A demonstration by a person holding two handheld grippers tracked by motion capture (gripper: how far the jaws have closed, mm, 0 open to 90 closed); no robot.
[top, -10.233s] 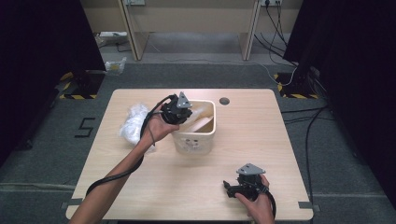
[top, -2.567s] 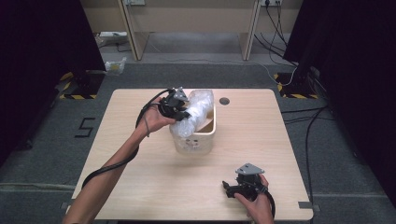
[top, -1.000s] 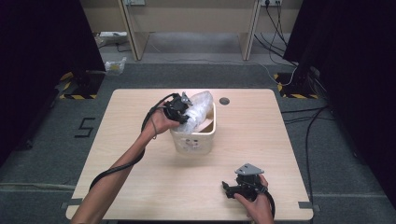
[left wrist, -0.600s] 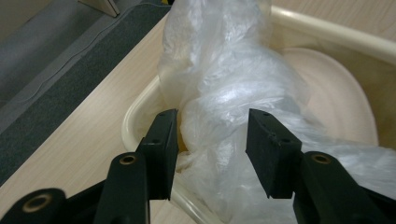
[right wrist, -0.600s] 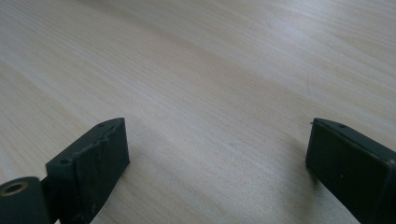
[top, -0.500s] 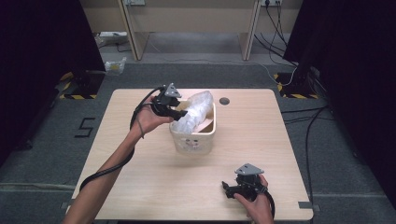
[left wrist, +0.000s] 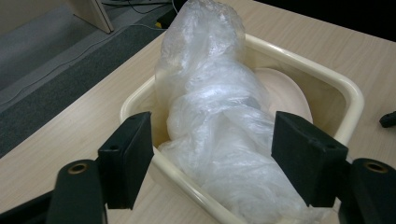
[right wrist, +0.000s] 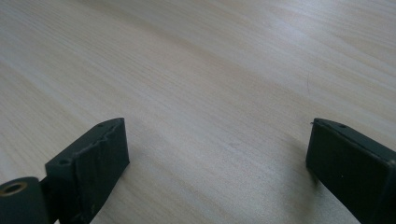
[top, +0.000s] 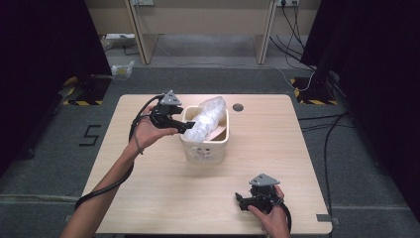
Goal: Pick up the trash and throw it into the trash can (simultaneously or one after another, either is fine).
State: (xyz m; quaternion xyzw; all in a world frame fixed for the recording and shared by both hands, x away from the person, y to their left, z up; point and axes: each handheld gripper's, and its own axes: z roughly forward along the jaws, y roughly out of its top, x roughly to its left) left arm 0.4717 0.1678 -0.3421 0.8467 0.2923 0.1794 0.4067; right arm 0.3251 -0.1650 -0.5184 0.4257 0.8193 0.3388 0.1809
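Landmark: cream bin [top: 205,148], standing near the middle of the wooden table [top: 148,198], slightly toward its far edge.
Plastic wrap: a crumpled clear plastic bundle [top: 205,119] lies in the bin, running from its near-left corner to its far rim and rising above that rim. In the left gripper view the plastic bundle [left wrist: 219,116] spills over the bin [left wrist: 348,88] at the near edge.
Left gripper: the left gripper [top: 185,126] is held at the bin's left rim, pointing at the bundle. Jaws spread wide, one on each side of the plastic, gripping nothing [left wrist: 212,163].
Right gripper: the right gripper [top: 241,201] rests on the table, well apart from the bin, toward the near right edge. Jaws spread wide over bare wood [right wrist: 215,163].
Table hole: a dark round grommet [top: 238,107] sits just beyond the bin's far right corner.
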